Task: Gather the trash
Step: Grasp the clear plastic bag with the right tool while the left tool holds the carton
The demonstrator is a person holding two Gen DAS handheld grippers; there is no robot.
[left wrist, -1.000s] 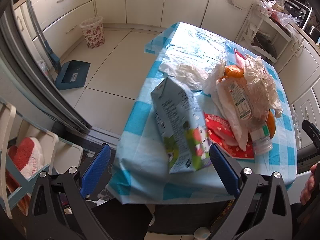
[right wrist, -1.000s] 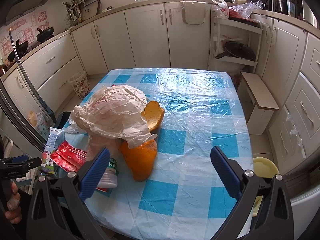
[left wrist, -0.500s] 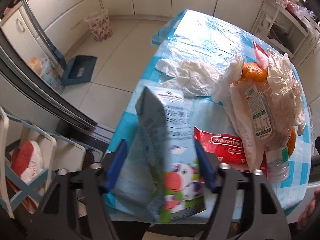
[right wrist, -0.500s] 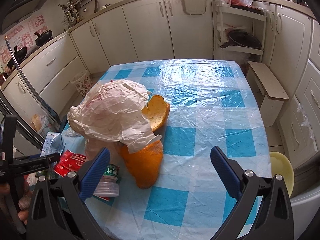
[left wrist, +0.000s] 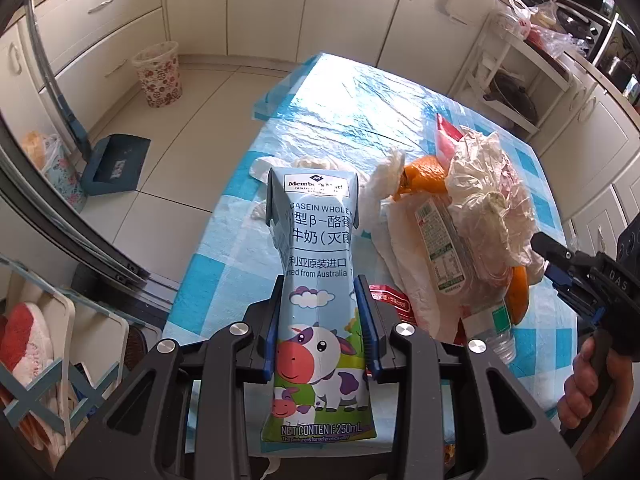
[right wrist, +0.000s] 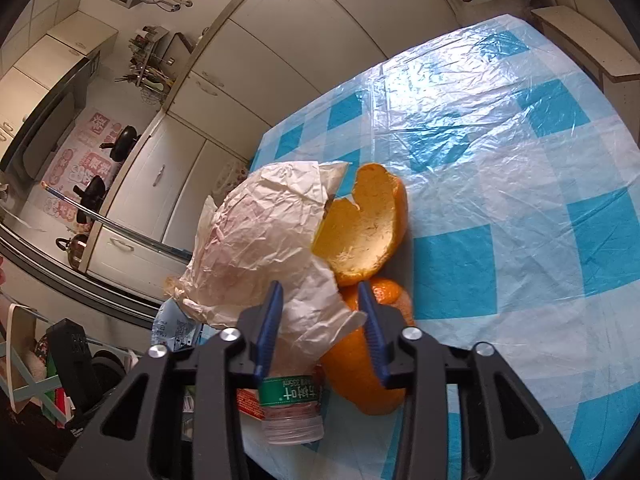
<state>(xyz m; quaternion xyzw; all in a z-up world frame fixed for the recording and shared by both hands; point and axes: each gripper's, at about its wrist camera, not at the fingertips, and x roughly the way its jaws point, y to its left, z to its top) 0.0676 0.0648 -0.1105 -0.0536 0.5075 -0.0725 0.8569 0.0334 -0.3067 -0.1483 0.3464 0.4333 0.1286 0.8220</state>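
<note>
A: Our L gripper [left wrist: 320, 320] has just been closing – blue pads now pinch the milk carton [left wrist: 316, 280] at its waist, carton upright above the table [left wrist: 352, 120] edge. A sec ago it lay flat between wide jaws.

B: R gripper [right wrist: 320, 320] also just narrowed – around the crumpled paper bag [right wrist: 260, 240] & orange peel [right wrist: 360, 232]. Gripping? We can't tell.

A: Count – 1 carton, 1 plastic bottle [right wrist: 292, 408], 1 red wrapper [left wrist: 390, 304], 2 peel pieces seen from R, 1 floral bin [left wrist: 158, 74] on the floor.

Glossy plastic tablecloth [right wrist: 500, 128]; printed paper carton [left wrist: 320, 264]; crinkled wrapper [right wrist: 260, 240].
</note>
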